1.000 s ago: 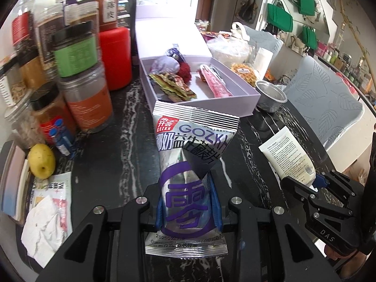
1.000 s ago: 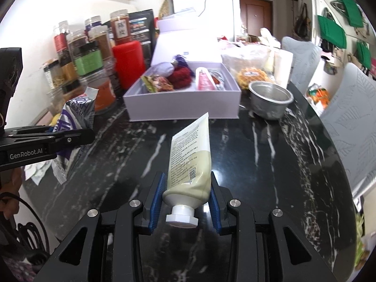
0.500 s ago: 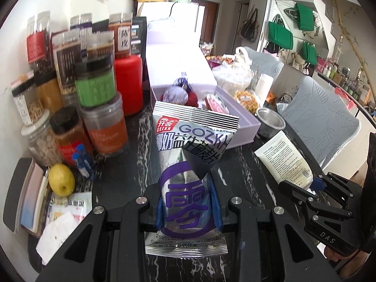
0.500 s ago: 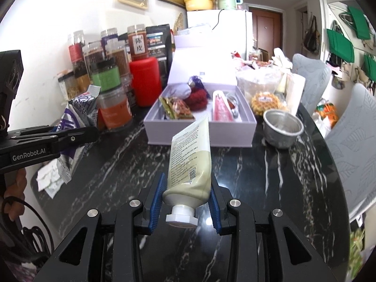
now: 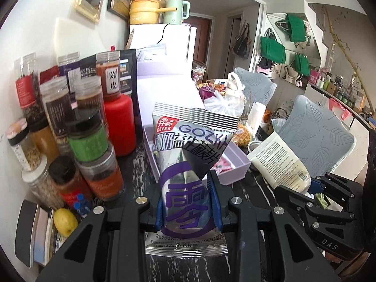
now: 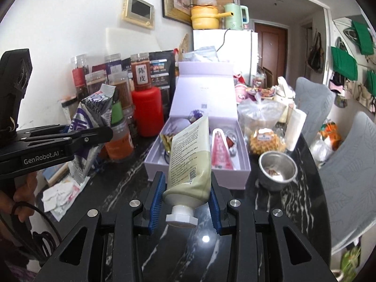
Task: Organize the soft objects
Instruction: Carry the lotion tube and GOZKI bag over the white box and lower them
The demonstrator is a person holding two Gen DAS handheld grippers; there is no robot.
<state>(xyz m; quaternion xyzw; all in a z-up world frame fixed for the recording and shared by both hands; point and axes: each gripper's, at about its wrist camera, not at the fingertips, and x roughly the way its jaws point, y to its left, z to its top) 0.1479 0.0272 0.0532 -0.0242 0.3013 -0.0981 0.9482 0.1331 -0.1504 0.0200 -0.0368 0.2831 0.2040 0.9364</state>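
**A:** Foil pouch (image 5: pixel 188 164) is clamped in the left claw (image 5: pixel 188 202), pads biting its lower half, top flopped and creased. Cream tube (image 6: pixel 190 159) is clamped in the right claw (image 6: pixel 185 199) just above the cap. Both are up off the black marble table (image 6: pixel 293 211), short of the lilac box (image 6: pixel 197 176).

**B:** How would you do the drop?

**A:** One at a time. Tube goes first, I'd say: lay it lengthwise in the gap left of the pink packet (image 6: pixel 219 150), then open the pads only once it rests on the box floor. Pouch is limp, so bring it in low over the near wall, otherwise the loose top may catch on the rim. Keep the two claws apart; they sit close in the left view.

**B:** Anything you can't read?

**A:** Plenty. Pouch blocks most of the box in the left view, and the tube covers the box's middle in the right one, so free space there is a guess. Small dark things at the back of the box I can't identify. Steel bowl (image 6: pixel 277 169) stands just beside the box; touching or not, can't tell.
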